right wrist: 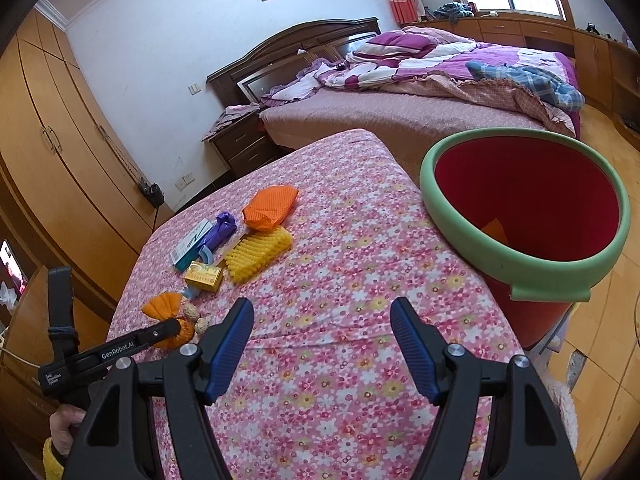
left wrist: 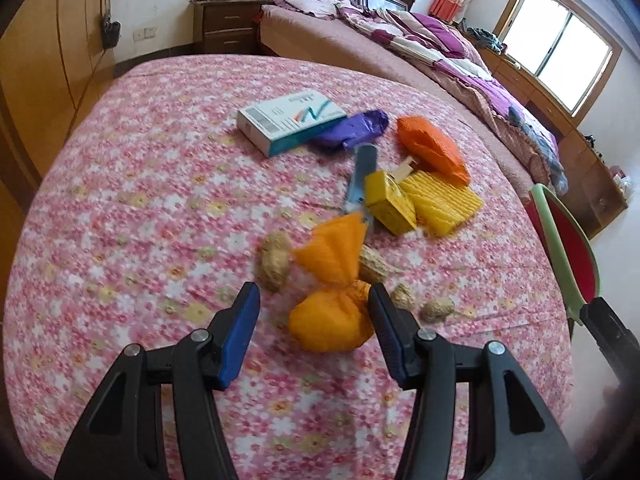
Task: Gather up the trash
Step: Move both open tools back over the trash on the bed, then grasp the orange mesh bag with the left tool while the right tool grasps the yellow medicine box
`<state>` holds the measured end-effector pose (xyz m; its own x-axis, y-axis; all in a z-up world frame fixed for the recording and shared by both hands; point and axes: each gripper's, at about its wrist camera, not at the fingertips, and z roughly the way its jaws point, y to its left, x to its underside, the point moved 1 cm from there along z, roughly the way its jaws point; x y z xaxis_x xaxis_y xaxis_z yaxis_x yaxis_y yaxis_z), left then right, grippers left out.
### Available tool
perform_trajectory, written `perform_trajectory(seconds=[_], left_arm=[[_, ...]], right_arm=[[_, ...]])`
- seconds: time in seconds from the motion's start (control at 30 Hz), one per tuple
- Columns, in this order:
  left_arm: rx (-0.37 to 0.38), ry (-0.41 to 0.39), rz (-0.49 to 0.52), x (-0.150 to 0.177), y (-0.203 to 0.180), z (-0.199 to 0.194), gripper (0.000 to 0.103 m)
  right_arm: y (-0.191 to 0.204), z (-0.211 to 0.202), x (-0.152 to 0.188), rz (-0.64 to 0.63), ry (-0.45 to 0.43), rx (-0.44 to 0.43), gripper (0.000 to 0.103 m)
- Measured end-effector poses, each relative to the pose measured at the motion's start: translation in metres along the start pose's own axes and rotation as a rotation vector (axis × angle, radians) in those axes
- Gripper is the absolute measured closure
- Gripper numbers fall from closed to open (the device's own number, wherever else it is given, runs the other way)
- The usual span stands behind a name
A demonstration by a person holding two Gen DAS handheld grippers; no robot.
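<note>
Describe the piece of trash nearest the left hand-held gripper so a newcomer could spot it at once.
Start at the pink flowered cloth and find the litter pile at its middle. At the pile's near end, between the open fingers of the left hand-held gripper, lies an orange mesh pouch. Unlike the flat orange and yellow pieces farther back, it is pinched at the waist like a wrapped sweet, with peanut shells around it.

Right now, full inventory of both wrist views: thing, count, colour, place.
foam net bundle: 1, orange-yellow, between left tongs' pads
peanuts: about 4, tan, around the bundle
small box: 1, yellow, mid-table
ridged foam sheet: 1, yellow, beside small box
foam net: 1, orange, far side
bag: 1, purple, by white box
white box: 1, white-teal, far left
bin: 1, red, green rim, table's right
tablecloth: 1, pink floral
left tongs: open
right tongs: open, empty
</note>
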<state>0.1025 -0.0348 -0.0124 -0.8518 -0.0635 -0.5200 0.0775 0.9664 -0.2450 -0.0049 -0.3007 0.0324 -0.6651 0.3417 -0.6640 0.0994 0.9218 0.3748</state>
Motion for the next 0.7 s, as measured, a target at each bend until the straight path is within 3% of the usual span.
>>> perform_trajectory(seconds=[0.07, 0.23, 0.3, 0.5, 0.7], left_arm=[[0.026, 0.003, 0.008, 0.004, -0.005, 0.001, 0.047], [0.084, -0.002, 0.033, 0.008, -0.014, 0.002, 0.078], [0.107, -0.004, 0.029, 0.009, -0.015, 0.000, 0.083], [0.124, -0.057, 0.009, 0.005, -0.006, -0.021, 0.083], [0.064, -0.115, -0.008, -0.015, 0.015, -0.039, 0.083]], right_arm=[[0.000, 0.000, 0.000, -0.001, 0.001, 0.000, 0.030], [0.002, 0.001, 0.003, -0.006, 0.010, -0.004, 0.030], [0.004, 0.002, 0.004, -0.011, 0.013, -0.005, 0.030], [0.018, 0.006, 0.005, -0.044, 0.023, -0.016, 0.030], [0.046, 0.023, -0.001, -0.098, 0.062, -0.051, 0.030]])
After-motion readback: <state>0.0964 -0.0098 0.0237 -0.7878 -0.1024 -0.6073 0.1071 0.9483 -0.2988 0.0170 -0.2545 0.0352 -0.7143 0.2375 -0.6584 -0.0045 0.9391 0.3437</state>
